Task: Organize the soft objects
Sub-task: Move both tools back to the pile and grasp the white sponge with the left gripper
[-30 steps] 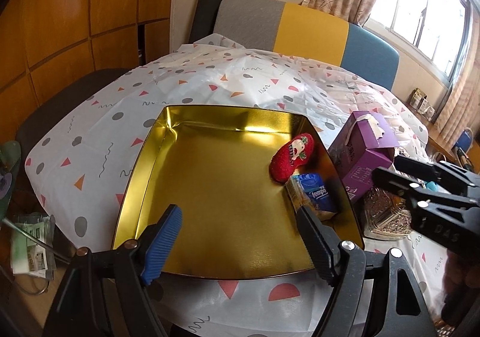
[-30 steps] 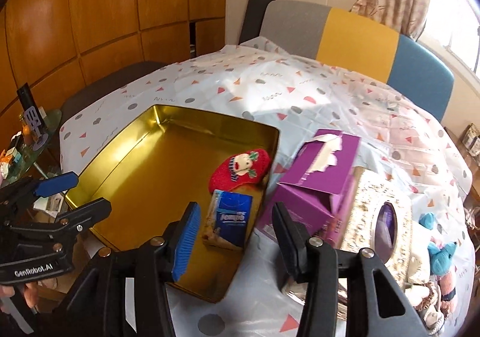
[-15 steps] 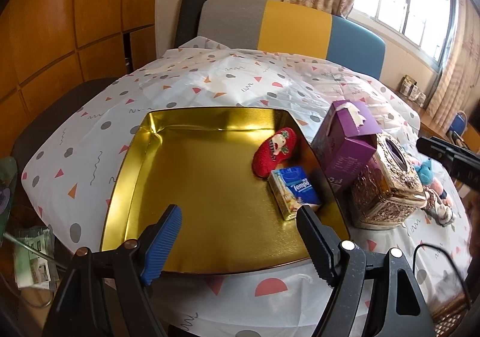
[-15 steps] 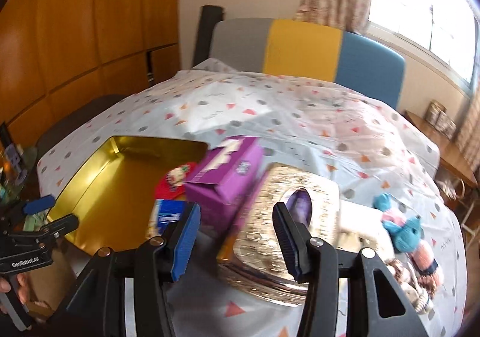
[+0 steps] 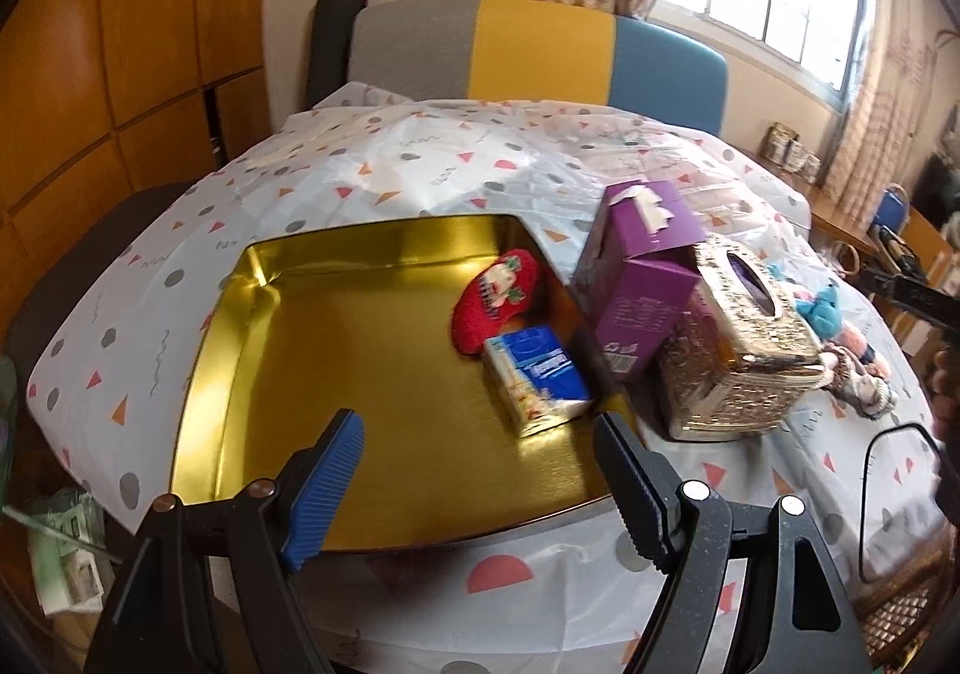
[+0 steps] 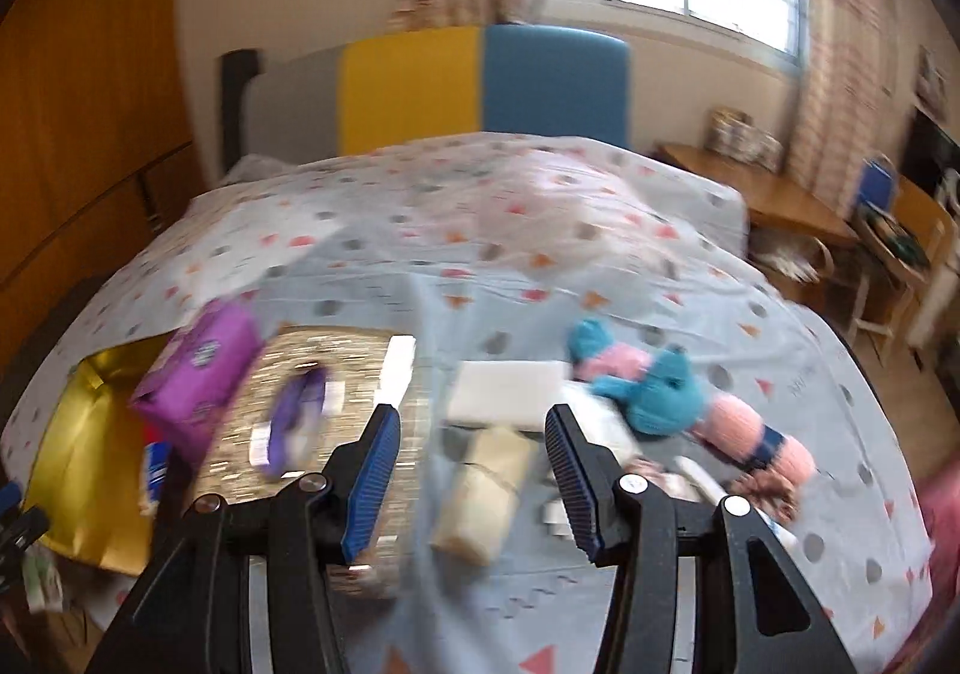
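Note:
A gold metal tray lies on the patterned tablecloth, holding a red plush sock and a blue tissue pack near its right wall. My left gripper hovers open over the tray's near edge, empty. My right gripper is open above the table further right, with a beige roll and a white pad seen between its fingers, untouched. Blue and pink knitted toys lie just right of it. The right wrist view is blurred.
A purple tissue box and a gold ornate tissue box stand right of the tray. A grey, yellow and blue headboard is behind. A black cable lies at the right, a wooden desk beyond the table.
My right gripper has swung right, from over the tray's corner past both tissue boxes to the soft toys. My left gripper drifted slightly and rolled; the tray now sits further left in its view.

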The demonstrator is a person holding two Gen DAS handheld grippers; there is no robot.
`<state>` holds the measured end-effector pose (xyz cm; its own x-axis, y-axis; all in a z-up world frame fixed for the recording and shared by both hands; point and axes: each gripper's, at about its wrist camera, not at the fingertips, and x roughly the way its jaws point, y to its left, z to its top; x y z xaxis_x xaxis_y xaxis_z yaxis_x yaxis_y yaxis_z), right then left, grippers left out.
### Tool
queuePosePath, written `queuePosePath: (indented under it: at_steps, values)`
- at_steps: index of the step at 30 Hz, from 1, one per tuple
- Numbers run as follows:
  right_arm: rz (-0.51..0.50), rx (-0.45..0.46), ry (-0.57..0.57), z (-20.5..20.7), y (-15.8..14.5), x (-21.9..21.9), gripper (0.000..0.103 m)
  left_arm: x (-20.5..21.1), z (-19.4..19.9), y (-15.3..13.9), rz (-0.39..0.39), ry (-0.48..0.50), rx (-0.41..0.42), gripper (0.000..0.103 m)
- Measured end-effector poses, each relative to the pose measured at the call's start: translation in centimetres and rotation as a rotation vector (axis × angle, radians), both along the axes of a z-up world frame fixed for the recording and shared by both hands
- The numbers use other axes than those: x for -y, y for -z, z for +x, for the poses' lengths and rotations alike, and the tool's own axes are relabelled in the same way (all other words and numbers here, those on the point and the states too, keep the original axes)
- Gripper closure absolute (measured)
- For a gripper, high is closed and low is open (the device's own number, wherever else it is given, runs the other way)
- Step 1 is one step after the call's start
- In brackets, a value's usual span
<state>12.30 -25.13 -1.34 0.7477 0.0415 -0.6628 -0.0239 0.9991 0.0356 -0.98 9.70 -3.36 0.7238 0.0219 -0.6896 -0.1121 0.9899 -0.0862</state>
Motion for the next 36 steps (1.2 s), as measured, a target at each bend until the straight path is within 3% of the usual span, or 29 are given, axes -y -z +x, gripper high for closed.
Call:
queuePosePath:
  at_steps: [7, 11, 19, 29, 33, 36]
  values:
    - [0.059, -0.102, 0.263, 1.6, 4.5, 9.2, 0.049, 2.4, 0.7, -1.7, 0.012, 0.103, 0.038, 0.024]
    - [0.208, -0.178, 0.370, 1.5, 6.4, 12.8, 0.049, 4.7, 1.7, -2.8, 0.013, 0.184, 0.049, 0.024]
    - [0.257, -0.234, 0.376, 1.0, 7.4, 13.2, 0.049, 10.4, 4.6, -5.2, 0.057, 0.362, 0.082, 0.024]
    - [0.319, -0.260, 0.398, 1.4, 8.0, 14.0, 0.049, 17.8, 10.2, -7.0, 0.090, 0.529, 0.041, 0.023]
    - [0.345, -0.258, 0.413, 1.3, 8.1, 14.5, 0.049, 21.6, 12.2, -6.8, 0.178, 0.604, 0.015, 0.014]
    - [0.367, -0.256, 0.421, 1.2, 8.1, 14.8, 0.049, 25.0, 13.6, -6.3, 0.292, 0.682, 0.012, 0.013]
